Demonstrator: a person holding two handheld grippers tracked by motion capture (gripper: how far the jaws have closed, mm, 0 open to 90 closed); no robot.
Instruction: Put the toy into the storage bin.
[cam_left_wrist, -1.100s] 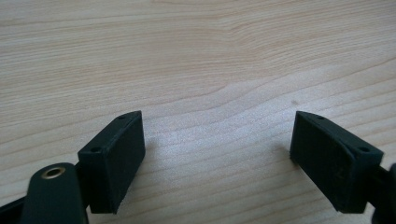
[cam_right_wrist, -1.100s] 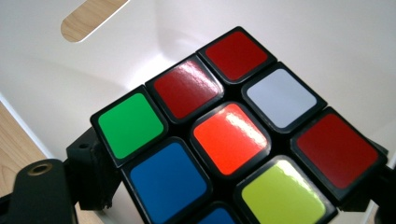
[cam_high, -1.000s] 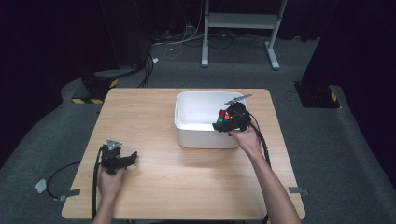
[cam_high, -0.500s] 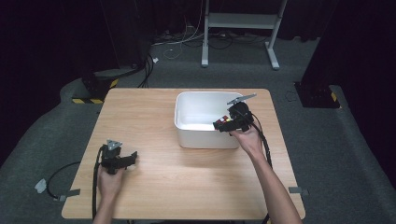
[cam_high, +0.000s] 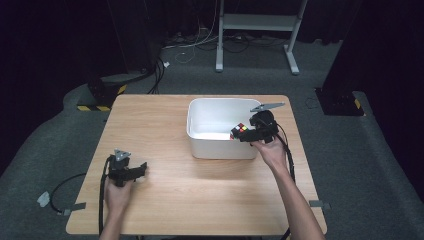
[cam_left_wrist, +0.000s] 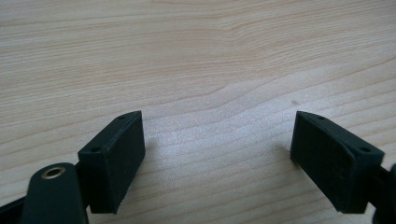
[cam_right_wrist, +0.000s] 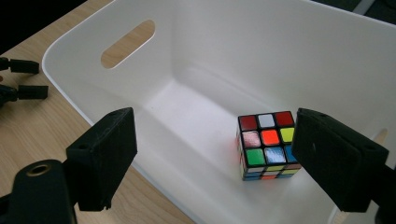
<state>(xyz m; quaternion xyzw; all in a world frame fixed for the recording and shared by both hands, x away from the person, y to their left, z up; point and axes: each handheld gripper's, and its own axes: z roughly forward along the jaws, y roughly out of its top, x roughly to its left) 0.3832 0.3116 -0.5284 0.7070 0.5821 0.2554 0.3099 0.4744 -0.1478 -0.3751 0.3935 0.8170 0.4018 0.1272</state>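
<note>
Right gripper view shows your right gripper with jaws apart above the white bin, the puzzle cube released on the bin's floor, so next lift clear while your left gripper rests open.

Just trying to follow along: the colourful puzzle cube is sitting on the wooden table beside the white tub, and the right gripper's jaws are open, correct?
Not quite. The puzzle cube sits on the floor inside the white tub, not on the table beside it, as the right gripper view shows. The right gripper does stand open above the tub.
</note>
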